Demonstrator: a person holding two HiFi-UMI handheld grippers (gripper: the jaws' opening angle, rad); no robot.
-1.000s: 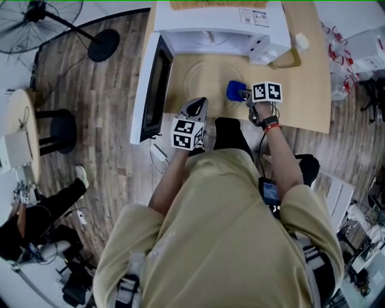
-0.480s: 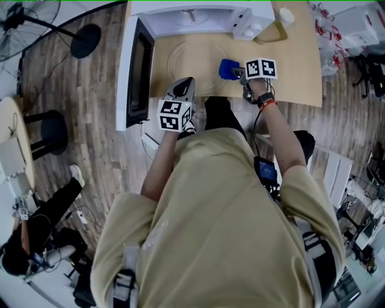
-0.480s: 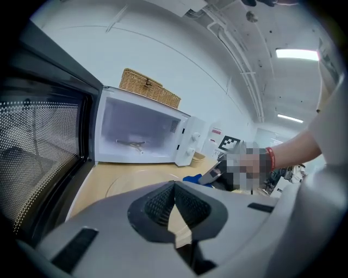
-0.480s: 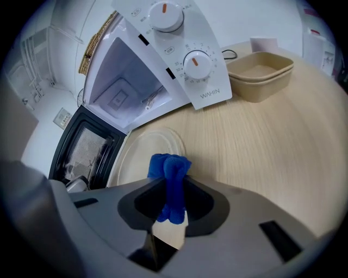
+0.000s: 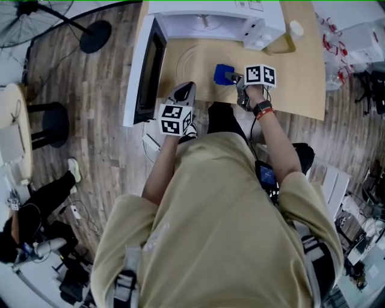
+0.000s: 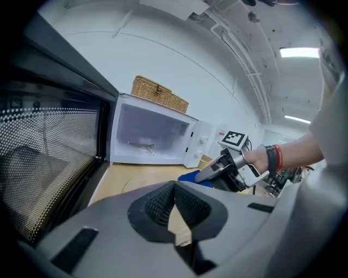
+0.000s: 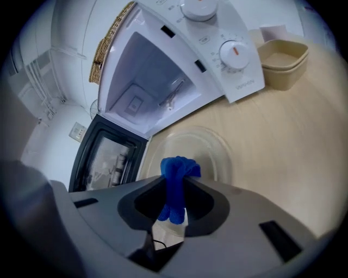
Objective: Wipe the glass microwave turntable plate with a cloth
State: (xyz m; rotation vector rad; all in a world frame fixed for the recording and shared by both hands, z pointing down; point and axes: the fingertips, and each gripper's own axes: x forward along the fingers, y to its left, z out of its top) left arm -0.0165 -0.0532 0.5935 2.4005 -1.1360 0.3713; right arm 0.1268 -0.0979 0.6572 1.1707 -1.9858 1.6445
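The clear glass turntable plate [image 5: 194, 62] lies flat on the wooden table [image 5: 304, 78] in front of the open microwave [image 5: 210, 21]; it also shows faintly as the plate [image 7: 209, 155] in the right gripper view. My right gripper [image 5: 232, 77] is shut on a bunched blue cloth [image 5: 223, 74] at the plate's right edge, and the cloth [image 7: 175, 187] sticks out between its jaws [image 7: 174, 209]. My left gripper [image 5: 184, 90] hovers at the table's near edge, left of the plate. Its jaws are shut on nothing in the left gripper [image 6: 174, 200] view.
The microwave door [image 5: 146, 69] swings open to the left, over the table's left end. Stacked beige tubs [image 7: 283, 58] sit right of the microwave, and a wicker basket [image 6: 159, 94] rests on top. A fan [image 5: 42, 15], a stool [image 5: 51, 123] and a seated person [image 5: 33, 216] are on the floor at left.
The head view has shifted. My right gripper has edged the blue cloth a little left at the plate's right edge. The left gripper has stayed at the table's near edge.
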